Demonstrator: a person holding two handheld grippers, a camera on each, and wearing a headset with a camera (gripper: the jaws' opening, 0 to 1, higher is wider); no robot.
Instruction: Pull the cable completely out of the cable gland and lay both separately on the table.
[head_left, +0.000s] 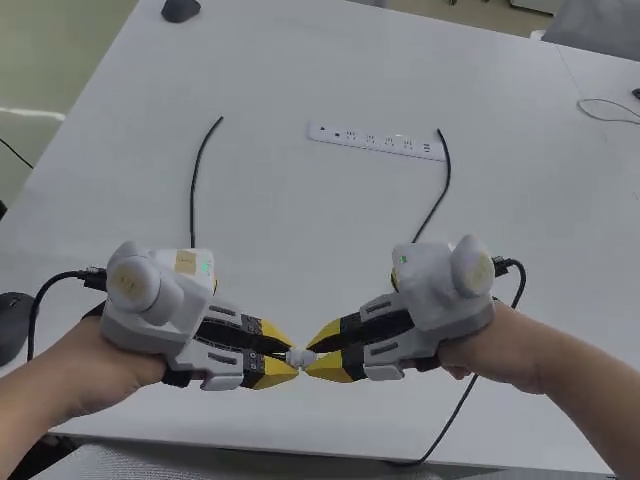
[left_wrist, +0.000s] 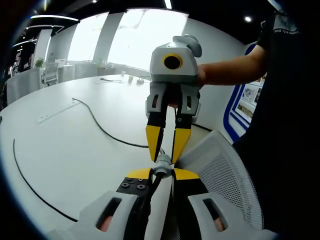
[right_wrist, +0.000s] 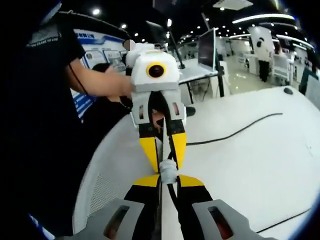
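Starting with the head view, the left gripper (head_left: 283, 362) and the right gripper (head_left: 318, 358) are seen tip to tip over the near edge of the table (head_left: 300, 220), the small pale cable gland (head_left: 297, 356) caught between them; neither hand is nearer. In the left gripper view, the gland (left_wrist: 162, 166) is flanked by that gripper's narrowed jaws and met from beyond by the right gripper's; the black cable (left_wrist: 150, 192) is seen running back between the near jaws. In the right gripper view the same is mirrored; both pairs are closed on the gland, though which bears on the cable instead cannot be told. The long axis is judged to lie along the line joining the grippers — a straight pull apart is called for.
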